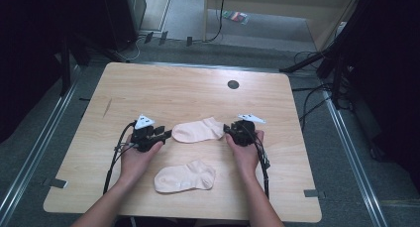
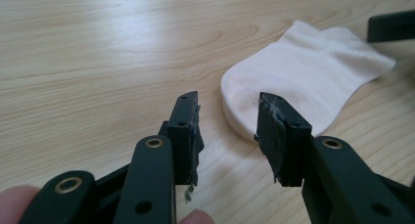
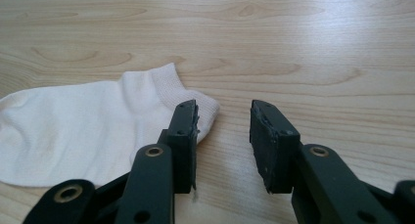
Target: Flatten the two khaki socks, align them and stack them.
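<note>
Tools (image 1: 167,134) (image 1: 228,130) part-open (seemingly empty) beside sock (image 1: 198,130)

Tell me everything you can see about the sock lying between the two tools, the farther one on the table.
The farther sock is a pale peach ankle sock of soft knit fabric, lying flat on its side on the wooden table. Its rounded toe points toward the left tool, its ribbed cuff toward the right tool. Both tools have their jaws apart with nothing between them; the sock lies just beyond the jaw tips at each end, and whether they touch it is unclear. A matching sock lies apart, nearer the person.
</note>
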Tool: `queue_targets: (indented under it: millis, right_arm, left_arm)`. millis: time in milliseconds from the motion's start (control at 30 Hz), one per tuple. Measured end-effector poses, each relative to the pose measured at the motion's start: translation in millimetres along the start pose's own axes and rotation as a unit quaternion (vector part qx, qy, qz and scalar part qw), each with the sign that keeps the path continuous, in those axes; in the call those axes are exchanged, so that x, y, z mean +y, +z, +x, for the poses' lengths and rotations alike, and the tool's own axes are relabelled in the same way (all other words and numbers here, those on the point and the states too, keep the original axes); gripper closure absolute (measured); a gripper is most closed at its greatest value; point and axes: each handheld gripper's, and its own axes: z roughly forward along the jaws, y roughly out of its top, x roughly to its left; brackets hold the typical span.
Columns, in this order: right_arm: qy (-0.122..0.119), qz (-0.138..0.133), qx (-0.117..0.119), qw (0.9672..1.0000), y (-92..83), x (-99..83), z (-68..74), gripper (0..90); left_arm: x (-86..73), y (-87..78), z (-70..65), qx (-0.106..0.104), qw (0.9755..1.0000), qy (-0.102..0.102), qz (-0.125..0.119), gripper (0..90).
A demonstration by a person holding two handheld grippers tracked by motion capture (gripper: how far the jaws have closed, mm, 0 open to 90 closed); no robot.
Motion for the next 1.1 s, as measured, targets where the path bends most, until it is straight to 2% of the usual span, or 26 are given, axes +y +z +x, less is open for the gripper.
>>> queue_targets:
  millis: [33,67,133,167,233,267,300,333,367,400,433,500,533,567,600,667,767,933,1100]
  right_arm:
    - [0.000,0.000,0.000,1.0000,0.0,0.0,0.0,63.6]
    - [0.000,0.004,0.002,1.0000,4.3,0.5,2.5,62.4]
    - [-0.002,0.006,0.003,1.0000,6.1,0.6,3.2,62.1]
    - [-0.007,0.010,0.004,0.9999,9.9,0.5,5.3,60.8]
    - [-0.015,0.009,-0.001,0.9998,12.4,0.2,7.2,60.6]
    - [-0.017,0.009,-0.005,0.9998,12.9,0.3,8.2,60.7]
    - [-0.017,0.009,-0.005,0.9998,12.9,0.3,8.2,60.7]
    - [-0.028,0.009,-0.010,0.9995,13.2,-0.1,10.5,61.5]
    - [-0.028,0.009,-0.010,0.9995,13.2,-0.1,10.5,61.5]
    - [-0.044,0.010,-0.012,0.9989,12.5,-2.0,13.9,63.9]
    - [-0.044,0.010,-0.012,0.9989,12.5,-2.0,13.9,63.9]
    - [-0.079,0.008,-0.023,0.9966,10.6,-6.6,18.0,71.8]
    - [-0.079,0.008,-0.023,0.9966,10.6,-6.6,18.0,71.8]
    - [-0.083,0.007,-0.024,0.9962,10.1,-7.5,18.6,74.7]
    - [-0.085,0.009,-0.023,0.9960,8.2,-9.0,18.5,83.1]
    - [-0.077,0.014,-0.014,0.9968,7.1,-9.0,18.2,89.7]
    - [-0.065,0.012,-0.006,0.9978,2.6,-9.4,18.3,90.0]
    - [-0.064,-0.001,0.003,0.9980,-9.0,-7.4,18.1,90.0]
    - [-0.062,-0.012,0.014,0.9979,-22.7,-4.5,18.0,90.0]
  left_arm:
    - [0.0,0.0,0.0,0.000,1.0000,0.000,0.000,60.8]
    - [5.6,6.6,-2.3,0.004,0.9997,-0.004,0.022,60.7]
    - [7.7,9.8,-3.7,0.005,0.9996,-0.007,0.028,60.9]
    - [10.0,14.1,-6.3,0.018,0.9991,-0.005,0.038,60.9]
    - [11.5,19.0,-7.1,0.025,0.9982,-0.008,0.054,62.2]
    - [11.8,21.5,-7.5,0.032,0.9974,-0.005,0.065,62.7]
    - [11.8,21.5,-7.5,0.032,0.9974,-0.005,0.065,64.0]
    - [11.5,24.6,-10.1,0.040,0.9965,0.004,0.073,65.5]
    - [11.5,24.6,-10.1,0.040,0.9965,0.004,0.073,67.6]
    - [11.4,25.3,-11.9,0.041,0.9963,0.011,0.075,69.7]
    - [11.4,25.3,-11.9,0.041,0.9963,0.011,0.075,71.9]
    - [11.4,25.7,-12.0,0.049,0.9957,0.015,0.077,78.6]
    - [11.4,25.7,-12.0,0.049,0.9957,0.015,0.077,82.1]
    - [11.3,25.8,-11.4,0.046,0.9959,0.015,0.077,82.1]
    - [11.4,25.2,-11.3,0.045,0.9958,0.018,0.078,88.5]
    - [11.2,24.1,-11.0,0.044,0.9958,0.025,0.076,89.6]
    - [12.5,17.8,-9.8,0.036,0.9962,0.026,0.076,90.0]
    - [16.0,0.5,-10.3,0.017,0.9975,0.037,0.058,90.0]
    - [14.6,-15.6,-10.0,0.007,0.9985,0.036,0.040,90.0]
